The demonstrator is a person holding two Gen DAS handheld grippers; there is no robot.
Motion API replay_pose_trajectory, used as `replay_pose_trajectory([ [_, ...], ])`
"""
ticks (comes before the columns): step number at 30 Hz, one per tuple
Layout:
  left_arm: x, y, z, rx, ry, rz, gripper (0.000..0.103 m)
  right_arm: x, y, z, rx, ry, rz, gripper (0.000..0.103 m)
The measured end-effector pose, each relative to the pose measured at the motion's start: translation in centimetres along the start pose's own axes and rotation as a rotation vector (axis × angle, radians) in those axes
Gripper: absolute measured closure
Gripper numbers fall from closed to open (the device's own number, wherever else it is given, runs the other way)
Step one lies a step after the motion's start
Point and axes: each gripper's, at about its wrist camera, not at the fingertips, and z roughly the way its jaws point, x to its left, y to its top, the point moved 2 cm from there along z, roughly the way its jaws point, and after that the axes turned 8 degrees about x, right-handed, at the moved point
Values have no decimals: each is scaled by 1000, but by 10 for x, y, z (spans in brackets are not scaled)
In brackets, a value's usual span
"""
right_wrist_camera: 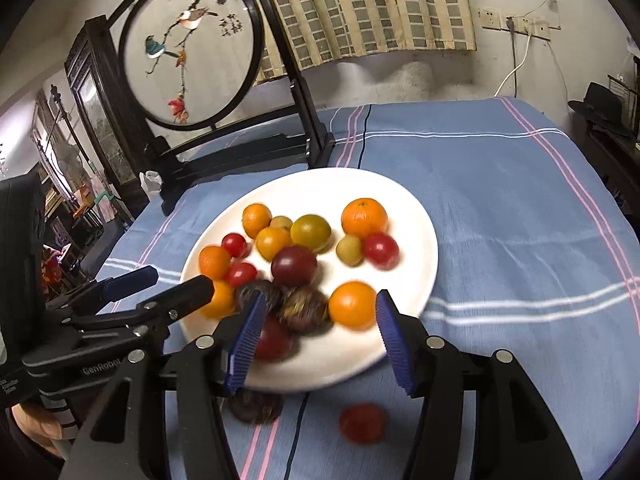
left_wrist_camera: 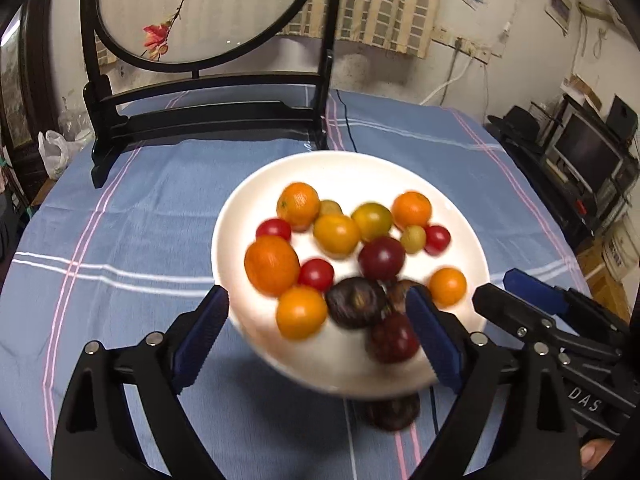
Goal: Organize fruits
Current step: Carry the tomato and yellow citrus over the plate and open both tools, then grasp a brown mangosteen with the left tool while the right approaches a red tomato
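White plate (right_wrist_camera: 416, 216): six oranges, four red tomatoes; left gripper (left_wrist_camera: 318, 330), right gripper (right_wrist_camera: 318, 338) released, empty.

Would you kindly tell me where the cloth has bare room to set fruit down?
Bare cloth lies right of the plate and between the plate and the screen stand. The near edge is crowded: a dark fruit and a red tomato sit there.

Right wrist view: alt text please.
A round white plate of small orange, red, green and dark purple fruits sits on a blue striped tablecloth. The open right tool hovers over its near edge; a red fruit lies off the plate.
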Motion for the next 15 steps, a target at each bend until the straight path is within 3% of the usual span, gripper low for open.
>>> replay_pose_trajectory([
  [4, -6, -23, -12, -5, 23, 29, 14, 1, -20, -12, -1, 9, 22, 37],
  [15, -17, -81, -22, 33, 0, 61, 13, -7, -59, -37, 0, -12, 34, 32],
])
